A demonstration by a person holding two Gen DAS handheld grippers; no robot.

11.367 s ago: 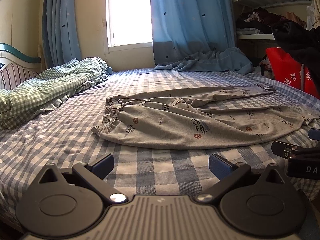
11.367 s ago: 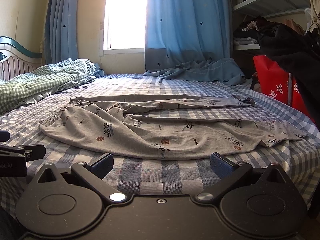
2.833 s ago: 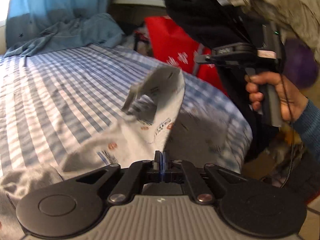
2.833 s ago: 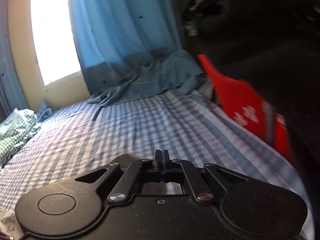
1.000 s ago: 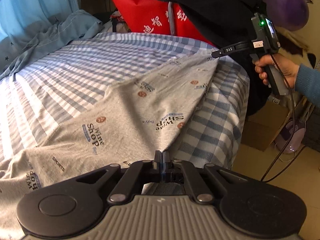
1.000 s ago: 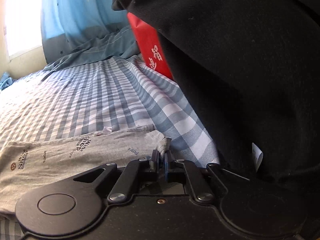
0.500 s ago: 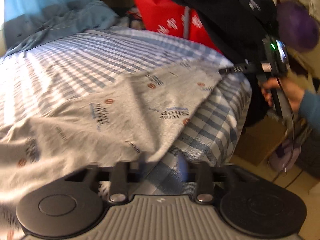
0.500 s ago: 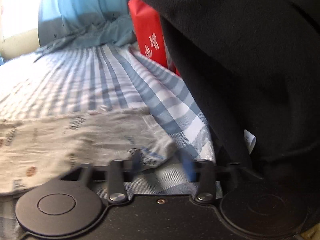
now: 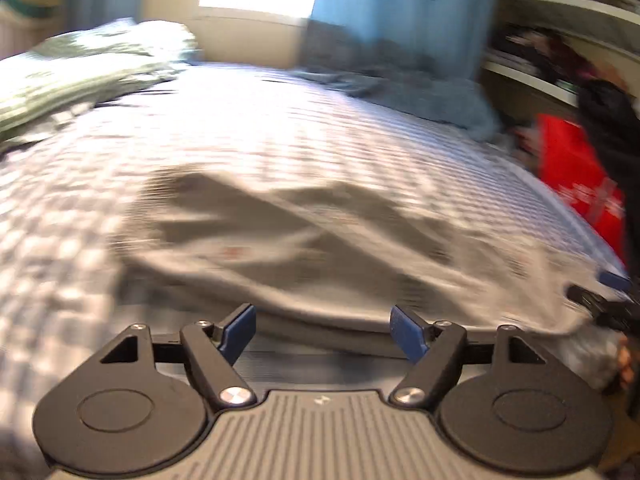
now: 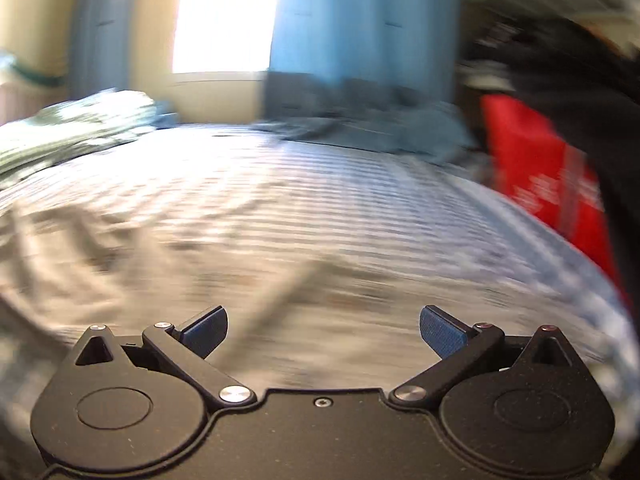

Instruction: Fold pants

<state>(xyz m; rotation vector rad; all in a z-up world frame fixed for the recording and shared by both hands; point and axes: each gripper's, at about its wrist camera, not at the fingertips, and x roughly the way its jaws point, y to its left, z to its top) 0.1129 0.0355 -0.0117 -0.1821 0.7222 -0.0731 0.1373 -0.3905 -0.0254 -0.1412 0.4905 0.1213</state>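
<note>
Your left gripper (image 9: 323,327) is spread wide with nothing between its fingers, and it sits low at the near edge of the bed (image 9: 56,216), just short of the pants (image 9: 320,248). Your right gripper (image 10: 323,332) is just as wide and just as empty, with grey cloth under its fingers. The pants lie flat across the checked sheet, one long grey band with its near edge running along the mattress edge, which looks like the legs laid one over the other. Both views are smeared by motion, so the seams and the waistband can't be made out. With both jaws free, you're probably placed to take a fresh hold for the next fold. The red bag (image 10: 548,184) and the dark clothes (image 10: 592,92) crowd your right side, so keep that gripper over the bed
</note>
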